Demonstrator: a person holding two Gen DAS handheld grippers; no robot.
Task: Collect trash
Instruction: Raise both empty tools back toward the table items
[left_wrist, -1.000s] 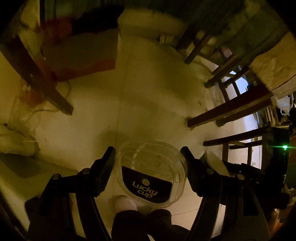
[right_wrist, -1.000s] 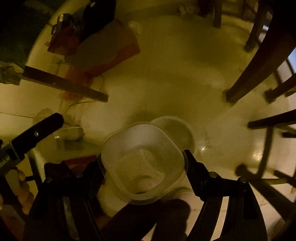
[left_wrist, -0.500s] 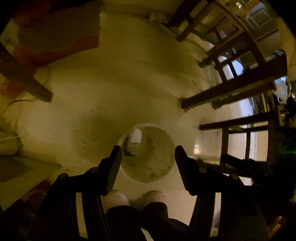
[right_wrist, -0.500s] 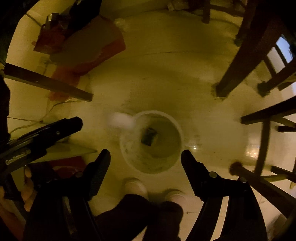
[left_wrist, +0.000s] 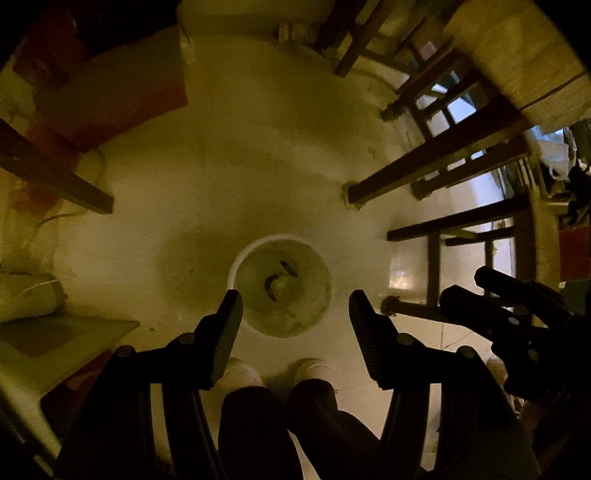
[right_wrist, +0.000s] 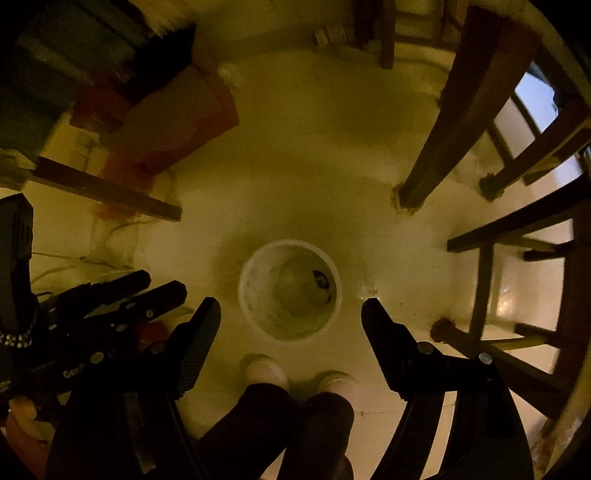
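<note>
- The pale floor (left_wrist: 258, 155) spread out below both tools, dim and yellow-lit, and filled most of each wrist view.
- Dark wooden chair legs (left_wrist: 436, 166) stood on the floor beyond the left tool and off to its right; in the right wrist view the same sort of legs (right_wrist: 458, 122) rose ahead and to the right of the right tool.
- A reddish box (right_wrist: 173, 122) lay on the floor far ahead and to the left of the right tool; the left wrist view caught it (left_wrist: 110, 96) up and to the left as well.
- The white bin (left_wrist: 280, 286) stood upright on the floor directly under the left tool (left_wrist: 295, 314), its round mouth showing between and just beyond the two fingers. From the right tool (right_wrist: 291, 325) the bin (right_wrist: 255, 291) likewise sat below, centred between the fingers.
- The left tool was spread wide with nothing between its fingers; the right tool was equally wide apart and held nothing.
- Each tool appeared at the edge of the other's view, off to the side and apart.
- The person's two light shoes (right_wrist: 266, 371) stood on the floor just behind the bin, nearer than the tool tips.
- Discarded trash (left_wrist: 279, 282) lay at the bottom of the bin; a dark-labelled piece (right_wrist: 320, 282) showed inside it, details too dim to tell.
</note>
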